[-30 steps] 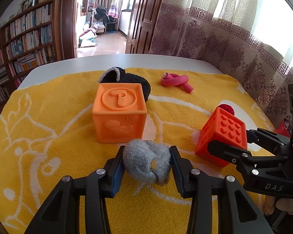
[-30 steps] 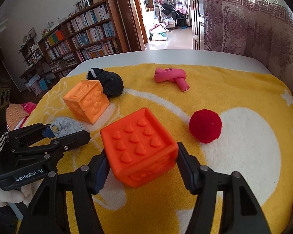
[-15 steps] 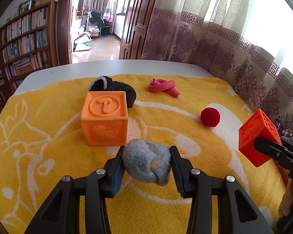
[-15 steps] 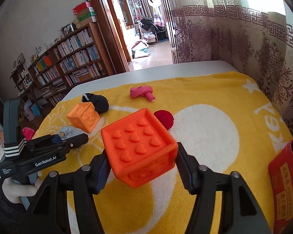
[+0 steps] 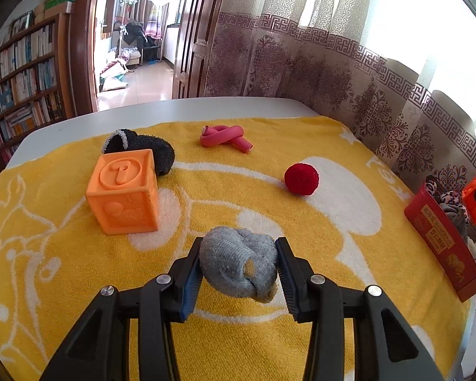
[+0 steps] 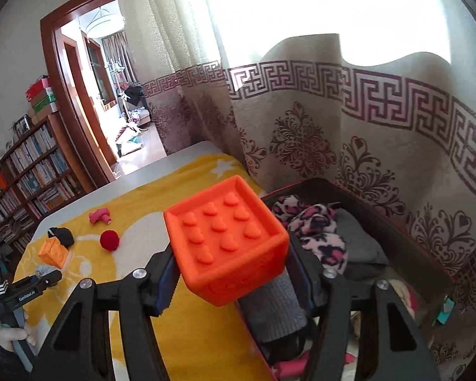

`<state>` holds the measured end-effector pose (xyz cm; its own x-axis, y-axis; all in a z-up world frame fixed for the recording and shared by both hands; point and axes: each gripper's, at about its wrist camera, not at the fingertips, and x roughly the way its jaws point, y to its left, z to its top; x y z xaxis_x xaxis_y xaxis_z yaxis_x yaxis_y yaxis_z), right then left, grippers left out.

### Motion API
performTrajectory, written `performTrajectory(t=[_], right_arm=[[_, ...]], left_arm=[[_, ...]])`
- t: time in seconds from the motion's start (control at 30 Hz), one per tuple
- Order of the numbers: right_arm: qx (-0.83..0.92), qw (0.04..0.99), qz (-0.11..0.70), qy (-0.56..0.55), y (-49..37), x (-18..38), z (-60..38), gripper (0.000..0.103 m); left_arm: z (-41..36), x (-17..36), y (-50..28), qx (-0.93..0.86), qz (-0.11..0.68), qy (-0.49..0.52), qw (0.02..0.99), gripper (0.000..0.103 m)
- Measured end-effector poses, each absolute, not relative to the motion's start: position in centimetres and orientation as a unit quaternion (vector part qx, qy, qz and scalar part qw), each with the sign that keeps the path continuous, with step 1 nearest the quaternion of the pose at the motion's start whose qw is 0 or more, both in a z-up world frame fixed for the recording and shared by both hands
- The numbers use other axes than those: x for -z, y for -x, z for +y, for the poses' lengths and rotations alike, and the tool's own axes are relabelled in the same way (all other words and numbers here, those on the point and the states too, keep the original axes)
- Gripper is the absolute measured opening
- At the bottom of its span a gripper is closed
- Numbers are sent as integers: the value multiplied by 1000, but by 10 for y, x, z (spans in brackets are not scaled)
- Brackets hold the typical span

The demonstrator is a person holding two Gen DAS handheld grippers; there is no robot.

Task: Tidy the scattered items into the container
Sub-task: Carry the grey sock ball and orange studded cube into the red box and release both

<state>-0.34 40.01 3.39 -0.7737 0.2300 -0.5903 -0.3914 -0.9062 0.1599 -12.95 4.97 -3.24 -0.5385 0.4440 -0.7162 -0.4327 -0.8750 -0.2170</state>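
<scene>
Orange and studded with hearts, the red-orange cube (image 6: 227,241) is sitting clamped in the right gripper (image 6: 231,273) at frame centre, tilted, over the container (image 6: 406,241) of folded clothes, which the left view is showing only at its right edge. Left gripper (image 5: 239,270) is squeezing a grey sock ball (image 5: 238,265) low over the yellow towel (image 5: 206,197).

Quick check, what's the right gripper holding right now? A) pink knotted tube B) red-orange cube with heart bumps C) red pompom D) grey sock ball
B: in the right wrist view the right gripper is clamped on the red-orange cube, above the edge of the container; the grey sock ball sits in the left gripper.
</scene>
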Motion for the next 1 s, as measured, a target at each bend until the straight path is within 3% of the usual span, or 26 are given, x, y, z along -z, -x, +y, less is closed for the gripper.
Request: performTrajectory(t=[0.2, 0.43, 0.8, 0.9, 1.0], right_arm=[[-909, 256, 160, 287, -25, -28, 454, 65], [-897, 290, 138, 302, -23, -7, 469, 66], [-893, 283, 143, 319, -25, 0, 477, 68], [-899, 291, 146, 292, -34, -10, 476, 75], [-907, 286, 148, 270, -42, -17, 473, 76]], left_arm=[[59, 25, 121, -877, -4, 402, 263, 45], [72, 14, 107, -876, 1, 394, 279, 45], [90, 13, 92, -865, -8, 401, 302, 45], [98, 12, 88, -862, -7, 402, 309, 45], [110, 10, 84, -859, 0, 402, 317, 45]])
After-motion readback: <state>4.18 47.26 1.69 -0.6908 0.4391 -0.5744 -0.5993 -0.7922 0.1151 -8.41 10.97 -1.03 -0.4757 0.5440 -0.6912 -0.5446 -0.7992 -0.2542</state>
